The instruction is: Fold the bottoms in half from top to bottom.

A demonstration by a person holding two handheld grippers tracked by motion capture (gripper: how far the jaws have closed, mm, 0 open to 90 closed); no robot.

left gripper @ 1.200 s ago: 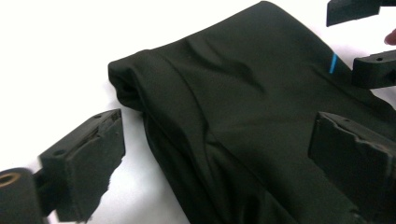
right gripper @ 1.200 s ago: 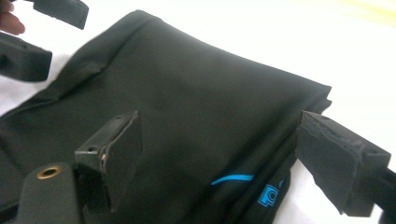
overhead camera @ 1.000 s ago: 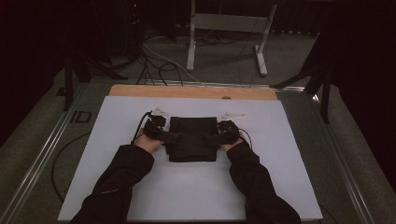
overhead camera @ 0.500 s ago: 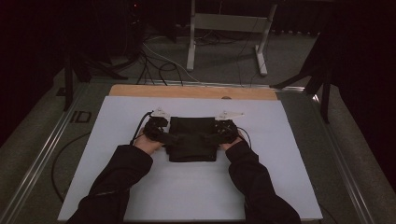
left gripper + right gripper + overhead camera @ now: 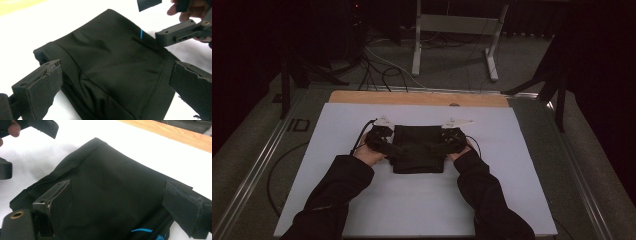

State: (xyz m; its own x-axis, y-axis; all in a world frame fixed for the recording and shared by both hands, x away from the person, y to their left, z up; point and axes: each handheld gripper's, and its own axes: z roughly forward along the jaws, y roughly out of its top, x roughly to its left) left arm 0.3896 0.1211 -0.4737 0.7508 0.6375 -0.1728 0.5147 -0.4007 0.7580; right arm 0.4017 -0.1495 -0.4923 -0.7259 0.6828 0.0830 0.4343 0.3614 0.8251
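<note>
Black folded cloth [image 5: 418, 148] is seen lying flat near the middle of the white table cover [image 5: 522, 175], with a strip of bare wood [image 5: 417, 98] showing along the far edge of the table. The left gripper [image 5: 388, 145] is held at the left edge of the cloth and the right gripper [image 5: 443, 144] at its right edge. In the left gripper view the jaws are spread wide, one to each side of the cloth [image 5: 112, 67], and nothing is clamped between them. In the right gripper view the jaws are likewise parted widely over the cloth [image 5: 112, 192], whose surface is marked by a small blue line [image 5: 141, 230]. Dark sleeves [image 5: 337, 195] are seen entering from the near side.
</note>
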